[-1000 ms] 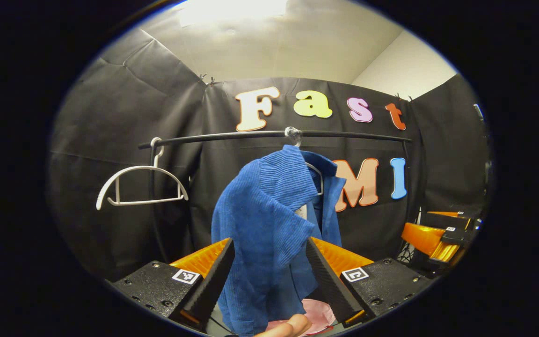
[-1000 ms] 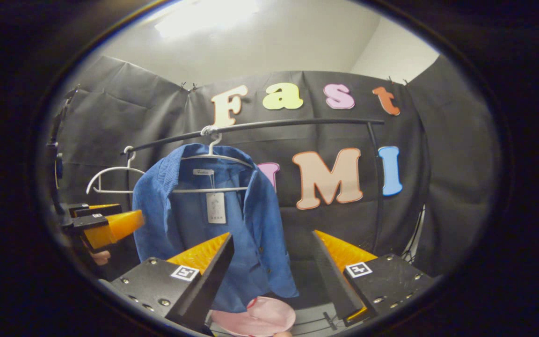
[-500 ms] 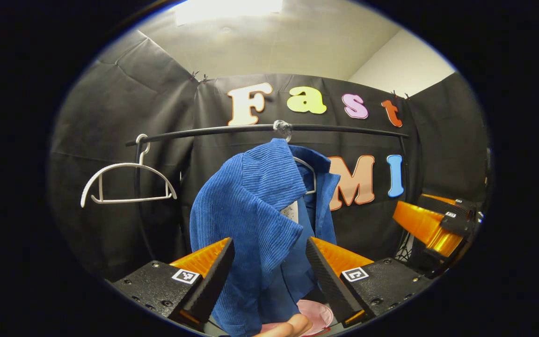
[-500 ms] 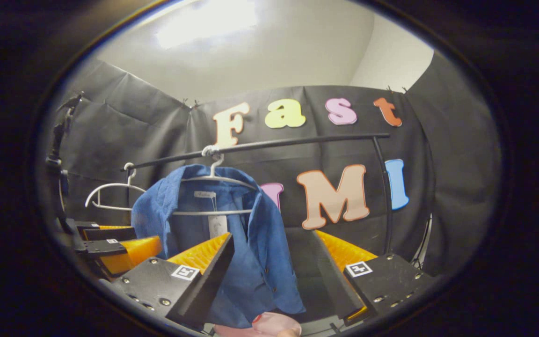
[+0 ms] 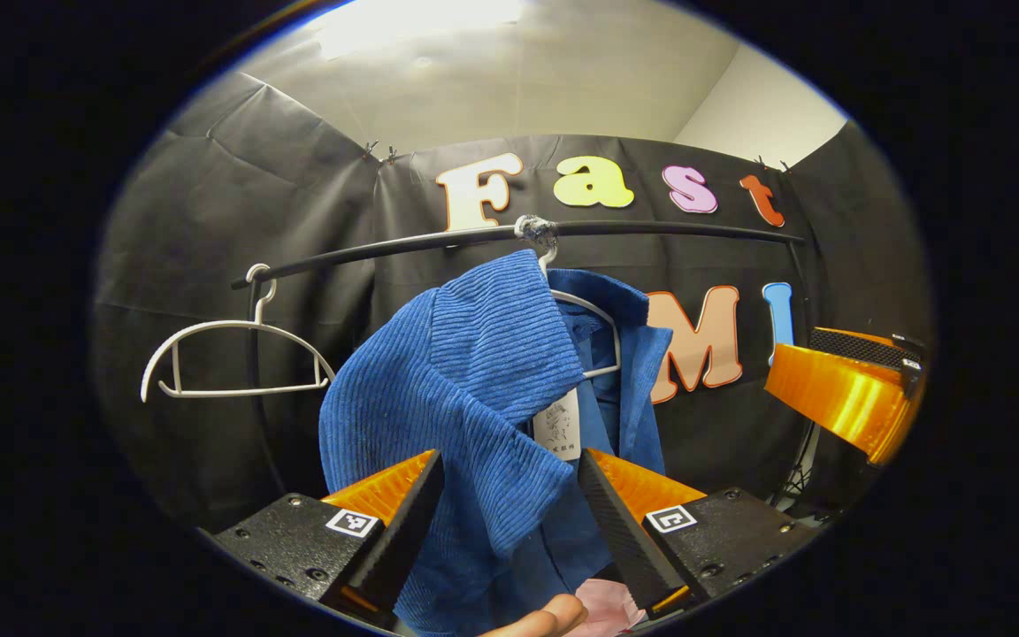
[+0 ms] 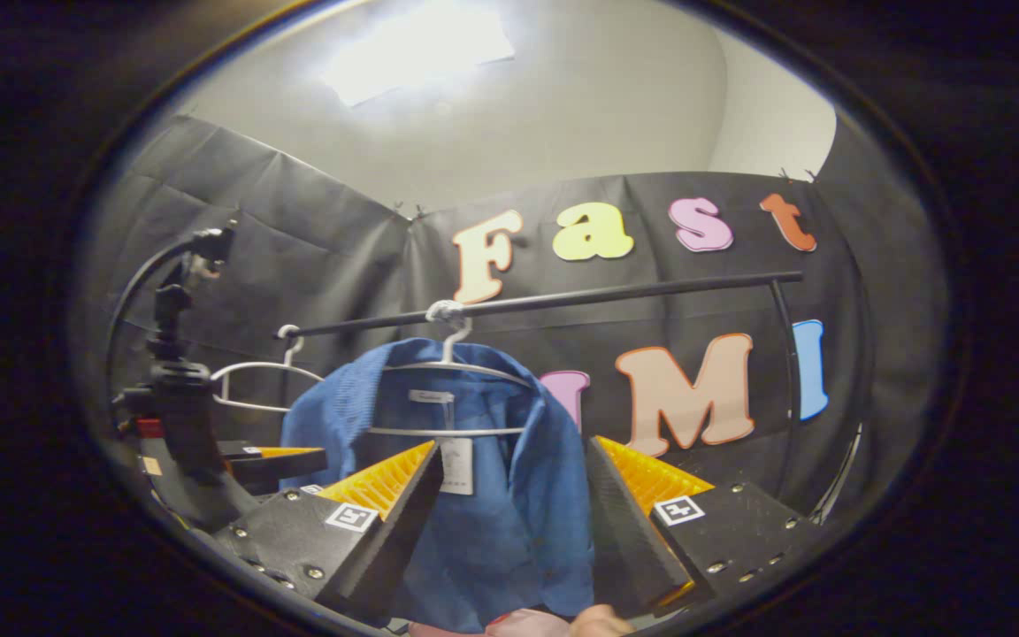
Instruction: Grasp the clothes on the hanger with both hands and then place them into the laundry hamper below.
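Note:
A blue corduroy shirt [image 5: 465, 389] hangs on a white hanger [image 5: 596, 311] from the black rail [image 5: 386, 248]. Its near shoulder fills the gap between the wide-apart fingers of my left gripper [image 5: 509, 513], which is open and close to the cloth. In the right gripper view the shirt [image 6: 509, 513] hangs straight ahead with its front facing me, and my right gripper [image 6: 509, 522] is open in front of its lower part. A pink rim [image 5: 602, 603] shows below the shirt. The right gripper [image 5: 837, 394] shows at the right edge of the left gripper view.
An empty white hanger [image 5: 235, 354] hangs at the rail's left end. A black camera stand with a clamp [image 6: 175, 389] rises at the left in the right gripper view, with the left gripper [image 6: 278, 460] beside it. A fingertip [image 5: 538, 619] shows at the bottom edge.
Both grippers have come closer to the shirt. It now sits centred between the right gripper's fingers, and its shoulder looms larger between the left gripper's fingers. Both remain open.

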Demonstrator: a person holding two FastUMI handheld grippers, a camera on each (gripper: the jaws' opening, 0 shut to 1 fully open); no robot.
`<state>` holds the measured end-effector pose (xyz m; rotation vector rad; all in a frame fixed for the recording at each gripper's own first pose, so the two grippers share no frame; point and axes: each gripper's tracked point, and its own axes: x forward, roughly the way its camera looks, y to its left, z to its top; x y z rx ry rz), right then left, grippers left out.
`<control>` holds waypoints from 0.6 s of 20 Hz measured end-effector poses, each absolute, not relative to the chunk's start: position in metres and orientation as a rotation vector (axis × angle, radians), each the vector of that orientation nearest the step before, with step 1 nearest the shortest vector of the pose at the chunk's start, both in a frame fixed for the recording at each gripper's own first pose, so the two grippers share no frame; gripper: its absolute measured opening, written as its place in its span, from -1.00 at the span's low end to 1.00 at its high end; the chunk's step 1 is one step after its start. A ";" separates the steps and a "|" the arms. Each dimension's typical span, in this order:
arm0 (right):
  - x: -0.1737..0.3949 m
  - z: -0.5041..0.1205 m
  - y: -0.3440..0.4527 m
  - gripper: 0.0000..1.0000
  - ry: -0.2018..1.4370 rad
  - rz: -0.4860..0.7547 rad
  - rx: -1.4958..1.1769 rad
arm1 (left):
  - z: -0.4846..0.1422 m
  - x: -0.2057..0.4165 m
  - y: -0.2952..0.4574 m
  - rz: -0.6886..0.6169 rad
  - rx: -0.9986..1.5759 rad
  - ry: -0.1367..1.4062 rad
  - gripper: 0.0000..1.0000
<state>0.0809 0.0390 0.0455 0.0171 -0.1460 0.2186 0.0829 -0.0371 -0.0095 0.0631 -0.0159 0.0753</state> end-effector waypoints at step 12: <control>0.204 -0.041 0.043 0.96 0.087 0.136 -0.054 | -0.027 0.117 -0.017 0.035 0.038 -0.025 -0.83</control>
